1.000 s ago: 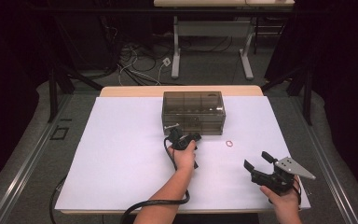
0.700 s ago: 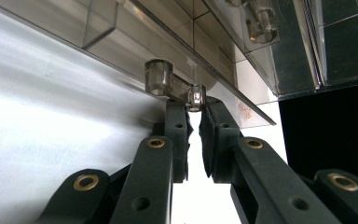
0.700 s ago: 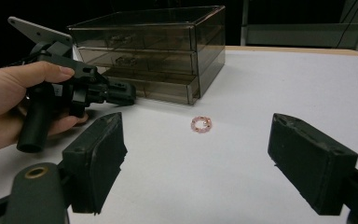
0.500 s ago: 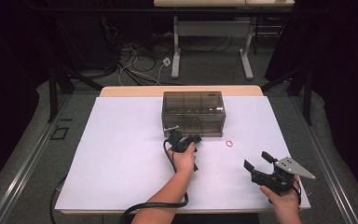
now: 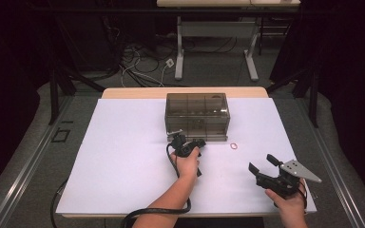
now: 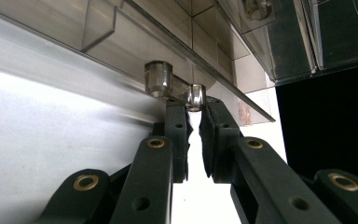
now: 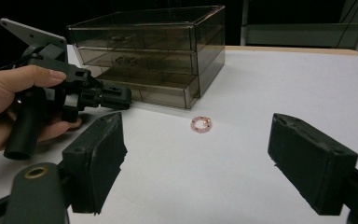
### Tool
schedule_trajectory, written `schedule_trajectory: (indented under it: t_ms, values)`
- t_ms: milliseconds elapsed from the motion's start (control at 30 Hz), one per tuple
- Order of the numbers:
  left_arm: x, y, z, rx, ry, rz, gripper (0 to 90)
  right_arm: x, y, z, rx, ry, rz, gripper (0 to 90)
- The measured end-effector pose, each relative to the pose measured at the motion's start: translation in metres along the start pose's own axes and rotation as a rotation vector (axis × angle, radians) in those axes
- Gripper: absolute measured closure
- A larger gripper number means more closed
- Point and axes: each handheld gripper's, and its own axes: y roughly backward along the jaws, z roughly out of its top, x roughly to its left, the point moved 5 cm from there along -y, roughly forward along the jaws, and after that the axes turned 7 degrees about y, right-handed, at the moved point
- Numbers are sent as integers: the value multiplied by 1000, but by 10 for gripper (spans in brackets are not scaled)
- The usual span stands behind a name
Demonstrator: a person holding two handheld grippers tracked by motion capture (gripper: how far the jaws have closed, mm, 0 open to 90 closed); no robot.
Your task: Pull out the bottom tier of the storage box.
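Smoky clear plastic made up the small drawer box [image 5: 197,116] that stood toward the far side of the white table [image 5: 123,156], three shallow drawers stacked one above the other. My left gripper [image 5: 186,145] was pushed up against the front of the box at its lowest drawer [image 7: 163,95]. In the left gripper view my two black jaws were drawn nearly together, and their tips pinched the little clear knob [image 6: 196,96] that stuck out from the drawer front on a short stalk. A second round stub [image 6: 158,78] of the same clear plastic sat just beside it to the left. My left hand [image 5: 188,165] wrapped the handle behind the jaws, and the black cable [image 5: 171,209] ran back from it along my forearm to the near edge of the table.

My right gripper [image 5: 265,168] hung over the near right part of the table, well apart from the box. Its jaws stood wide apart with nothing between them, the grey plate [image 5: 302,170] on top pointing to the right. Between those jaws, in the right gripper view, I could see a small pink beaded ring [image 7: 201,124] lying flat on the white surface, near the right front corner of the box and not touching it.
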Motion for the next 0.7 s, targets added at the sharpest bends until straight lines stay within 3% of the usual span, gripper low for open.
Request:
schedule_trajectory:
  t_ms: [700]
  values:
    - [2,4,-5,3,6,-13,813,0,0,0,1,0,0,183]
